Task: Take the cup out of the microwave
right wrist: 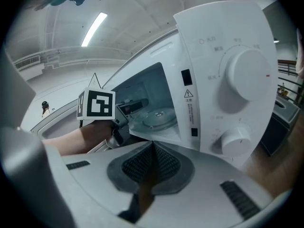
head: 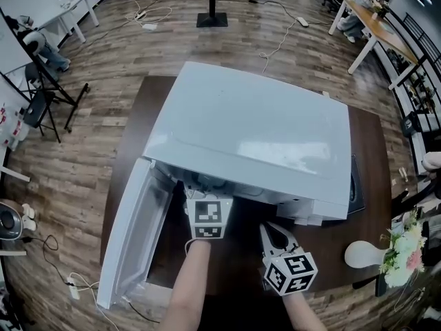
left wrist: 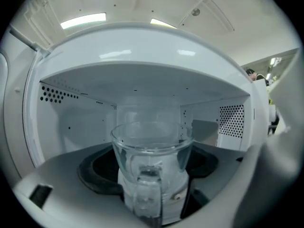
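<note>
A clear glass cup [left wrist: 152,167] with its handle toward the camera sits between the dark pads [left wrist: 97,172] of my left gripper [left wrist: 153,184], which is shut on it at the mouth of the white microwave [head: 255,133]. In the head view only the left gripper's marker cube [head: 209,219] shows below the microwave's top edge; its jaws and the cup are hidden. My right gripper [head: 266,227] hangs shut and empty in front of the microwave, right of the left one. In the right gripper view its pads [right wrist: 166,163] meet, and the glass turntable [right wrist: 157,118] lies bare.
The microwave door [head: 134,229] stands open to the left. The control panel with two knobs [right wrist: 246,72] faces the right gripper. The dark table [head: 372,205] carries a white object [head: 365,254] and flowers [head: 405,248] at its right edge.
</note>
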